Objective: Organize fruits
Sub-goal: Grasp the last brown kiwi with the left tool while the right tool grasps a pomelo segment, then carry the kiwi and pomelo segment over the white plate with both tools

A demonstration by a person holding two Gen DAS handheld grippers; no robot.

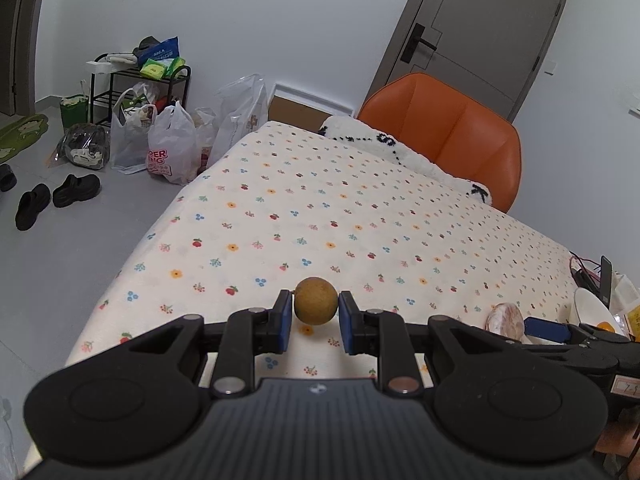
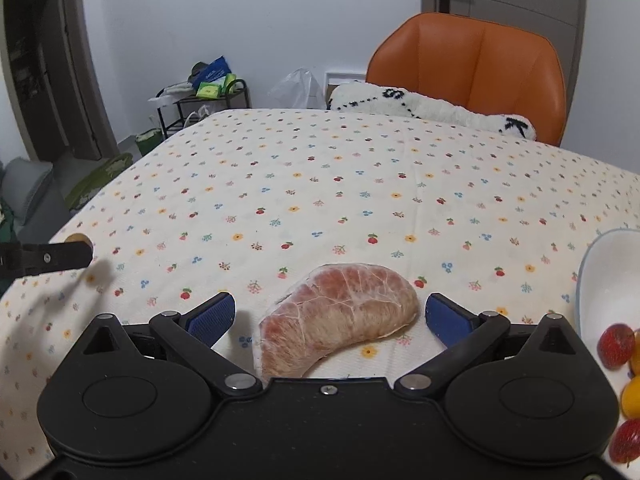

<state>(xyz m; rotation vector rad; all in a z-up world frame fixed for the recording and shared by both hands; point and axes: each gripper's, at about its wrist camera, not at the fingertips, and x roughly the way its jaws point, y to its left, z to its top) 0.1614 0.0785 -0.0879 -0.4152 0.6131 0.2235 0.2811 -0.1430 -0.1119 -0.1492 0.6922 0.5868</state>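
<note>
The left gripper point(image 1: 315, 316) has a small round brown fruit point(image 1: 315, 301) between its blue pads point(image 1: 285, 320). The pads sit right against the fruit's two sides, narrowed to its width. It looks clamped and raised just off the flowered cloth point(image 1: 320, 208), though I cannot be sure it has left the surface.

The right gripper point(image 2: 330, 316) is spread wide and holds nothing. A peeled pomelo wedge point(image 2: 340, 316) lies on the cloth straight ahead of it, between the two fingers but touching neither. Its long axis runs crosswise to the fingers and slightly skewed, the fat end toward the left finger and nearer the body, the narrow end toward the right finger and a little farther out. Squeezing as it stands would, I think, press the wedge end to end, so turning the wrist to catch it across its short side may hold it better.

Off to that gripper's right is a white bowl point(image 2: 608, 280), with strawberries point(image 2: 616, 346) and an orange fruit point(image 2: 632, 398) below it at the frame edge. The right hand is clearly the nearer one to both wedge and bowl. I would guess the bowl is where the fruit goes.
</note>
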